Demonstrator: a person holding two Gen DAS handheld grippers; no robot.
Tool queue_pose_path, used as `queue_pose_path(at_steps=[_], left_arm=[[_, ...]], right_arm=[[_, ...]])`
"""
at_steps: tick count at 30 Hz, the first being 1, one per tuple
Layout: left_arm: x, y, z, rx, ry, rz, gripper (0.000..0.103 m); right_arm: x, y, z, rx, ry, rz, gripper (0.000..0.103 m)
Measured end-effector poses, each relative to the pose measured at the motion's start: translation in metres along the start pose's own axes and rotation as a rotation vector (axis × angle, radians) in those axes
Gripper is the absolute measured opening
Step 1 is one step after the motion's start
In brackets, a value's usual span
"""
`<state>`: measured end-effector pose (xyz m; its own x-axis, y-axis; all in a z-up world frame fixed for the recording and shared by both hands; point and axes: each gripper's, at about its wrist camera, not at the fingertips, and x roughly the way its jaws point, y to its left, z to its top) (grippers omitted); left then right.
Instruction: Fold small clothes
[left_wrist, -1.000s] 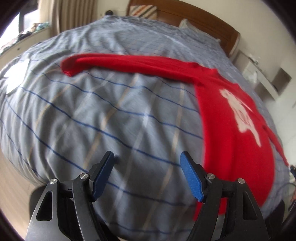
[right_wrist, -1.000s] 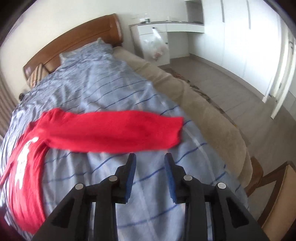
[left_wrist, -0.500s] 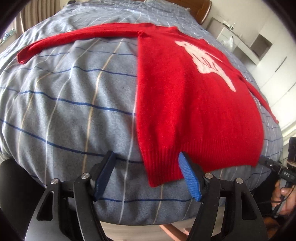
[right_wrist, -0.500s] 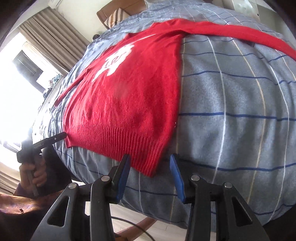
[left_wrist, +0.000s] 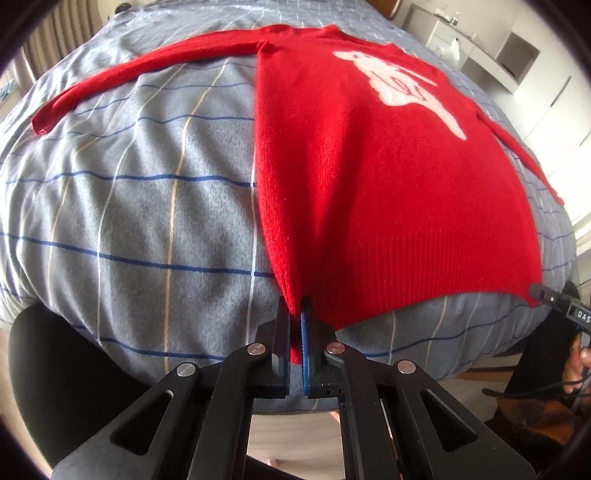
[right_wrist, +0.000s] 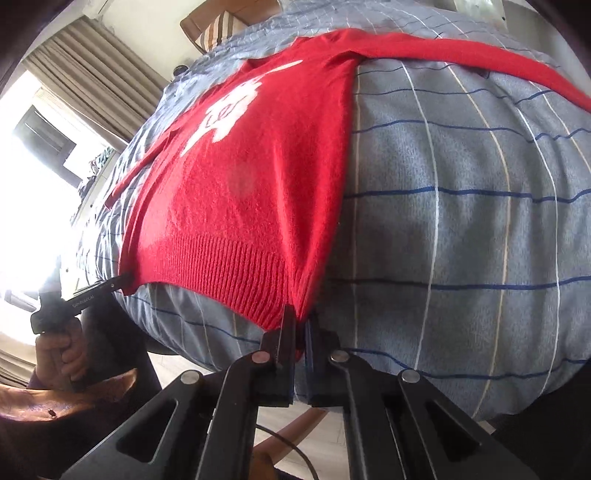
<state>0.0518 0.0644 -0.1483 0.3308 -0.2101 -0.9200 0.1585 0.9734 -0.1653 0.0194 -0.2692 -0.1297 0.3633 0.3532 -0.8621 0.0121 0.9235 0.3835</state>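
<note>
A: Change since the earlier frames: both tools sit at the sweater's bottom hem, and both sets of jaws have just been closing, knit between them. A second ago they hovered open over bare bedding, clear of the garment.

B: Left side first?

A: Left gripper (left_wrist: 295, 314) is clamped on the left hem corner of the red sweater (left_wrist: 388, 166); a fold of red knit is pinched between the blue pads. Left sleeve (left_wrist: 147, 66) lies stretched out flat toward the left.

B: The garment itself?

A: Spread face up on the grey checked bedspread (left_wrist: 147, 221), white motif (left_wrist: 402, 81) on the chest, ribbed hem at the near edge of the bed.

B: Right side?

A: Right gripper (right_wrist: 300, 317) is clamped on the opposite hem corner, ribbing bunched between its pads. Right sleeve (right_wrist: 461, 55) runs off to the right.
</note>
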Motion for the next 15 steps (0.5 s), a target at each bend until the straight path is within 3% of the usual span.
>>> queue_pose_path(at_steps=[2,8,11,13,15], left_arm=[[0.007,0.000,0.003,-0.020,0.011,0.016,0.002],[0.009,-0.005,0.002,-0.029,-0.017,0.036,0.005],[0.000,-0.005,0.000,-0.036,-0.056,0.028,0.020],[-0.012,-0.003,-0.003,-0.045,-0.087,0.017,0.036],[-0.024,0.000,-0.006,-0.059,-0.128,0.014,0.059]], right_arm=[[0.014,-0.008,0.002,0.046,0.012,0.005,0.003],[0.017,-0.005,0.008,0.019,-0.002,-0.025,0.004],[0.008,-0.004,0.007,0.013,-0.015,-0.037,0.010],[0.000,-0.006,0.004,0.014,-0.020,-0.068,0.032],[-0.011,-0.008,0.002,0.016,-0.047,-0.090,0.043]])
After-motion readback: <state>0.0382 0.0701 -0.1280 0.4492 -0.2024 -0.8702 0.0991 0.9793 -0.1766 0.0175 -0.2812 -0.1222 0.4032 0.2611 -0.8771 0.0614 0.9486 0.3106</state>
